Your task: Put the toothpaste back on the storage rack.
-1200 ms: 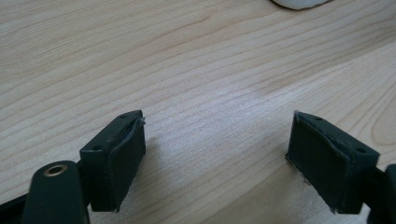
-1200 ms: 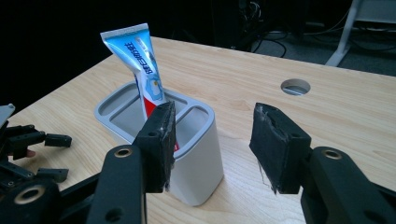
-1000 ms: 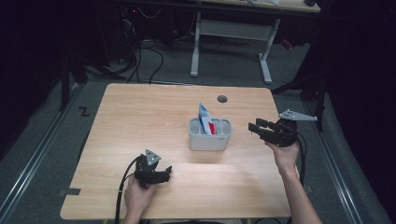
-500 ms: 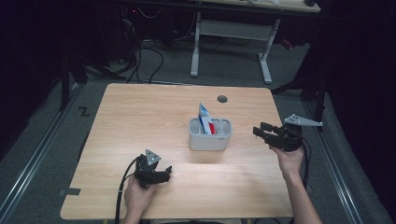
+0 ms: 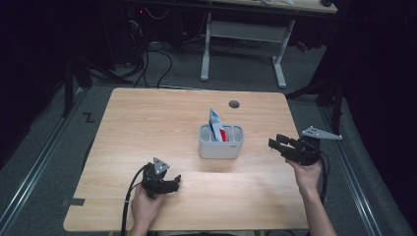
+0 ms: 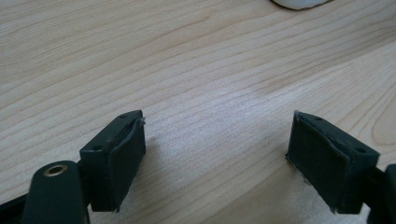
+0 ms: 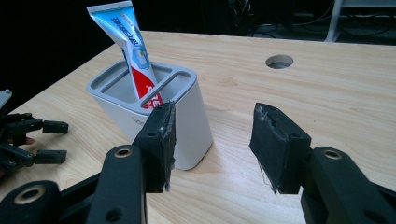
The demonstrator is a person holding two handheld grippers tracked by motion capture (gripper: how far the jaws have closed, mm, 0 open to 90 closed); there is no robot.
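So the toothpaste tube [image 5: 216, 127] is already stood upright in one slot of the grey holder [image 5: 221, 147], which is parked a bit past the middle of the wooden surface [image 5: 147, 128], so the drop-in part looks pretty much done. The right claw [image 5: 278, 145] is held spread and empty just off the holder's 3 o'clock side, apart from it, with the tube seen leaning a little in the right gripper view. The left claw [image 5: 176, 182] is also spread with nothing pinched, low over bare wood around 7 o'clock from the holder, so what's left is probably just parking the hands.
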